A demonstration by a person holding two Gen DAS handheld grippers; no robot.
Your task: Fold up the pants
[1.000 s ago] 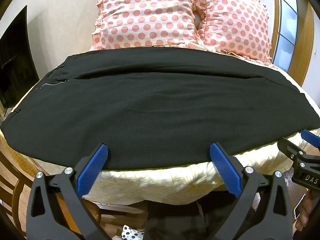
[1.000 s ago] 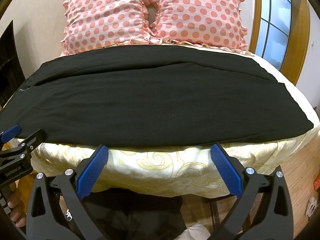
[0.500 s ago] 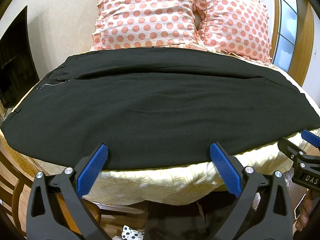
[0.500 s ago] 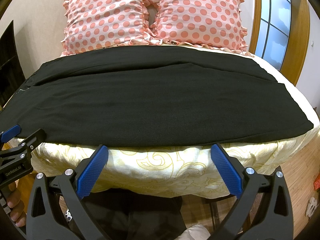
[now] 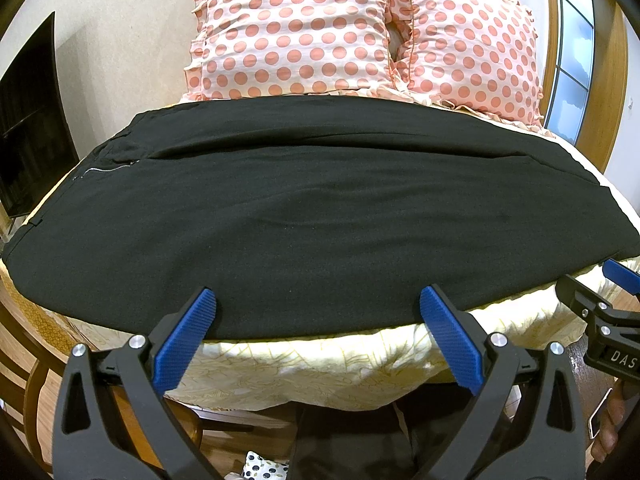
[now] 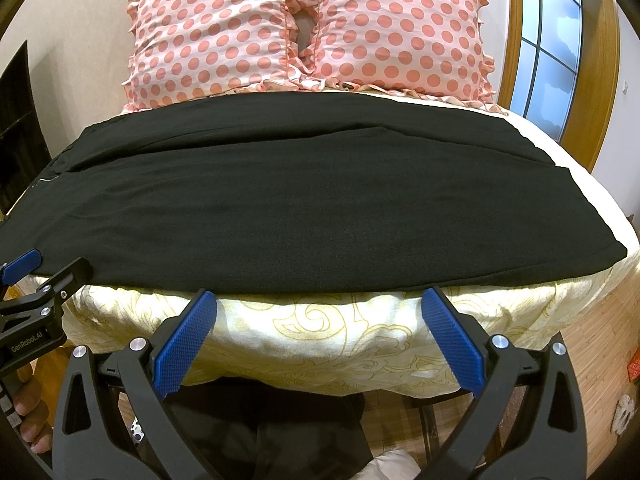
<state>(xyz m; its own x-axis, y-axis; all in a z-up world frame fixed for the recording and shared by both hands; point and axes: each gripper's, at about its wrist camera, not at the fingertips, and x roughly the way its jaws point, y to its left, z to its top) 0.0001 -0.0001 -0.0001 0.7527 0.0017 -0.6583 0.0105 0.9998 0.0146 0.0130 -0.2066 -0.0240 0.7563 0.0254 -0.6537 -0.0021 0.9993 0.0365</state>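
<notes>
Black pants (image 5: 320, 216) lie flat and sideways across the bed, waist and zipper (image 5: 105, 169) at the left, leg hems at the right; they also fill the right wrist view (image 6: 304, 208). My left gripper (image 5: 318, 304) is open and empty, fingertips just over the pants' near edge. My right gripper (image 6: 320, 300) is open and empty, just short of the near edge, over the quilt. Each gripper shows at the side of the other's view: the right one (image 5: 600, 312), the left one (image 6: 40, 280).
The bed has a pale yellow patterned quilt (image 6: 320, 336) hanging over its near side. Two pink polka-dot pillows (image 5: 296, 36) (image 6: 400, 24) stand at the headboard. A dark screen (image 5: 28, 128) is at the left wall, a window (image 6: 548, 52) at the right. Wooden floor below.
Almost nothing has moved. The left gripper's view has crept slightly closer to the pants; both grippers stay open at the near edge of the bed.
</notes>
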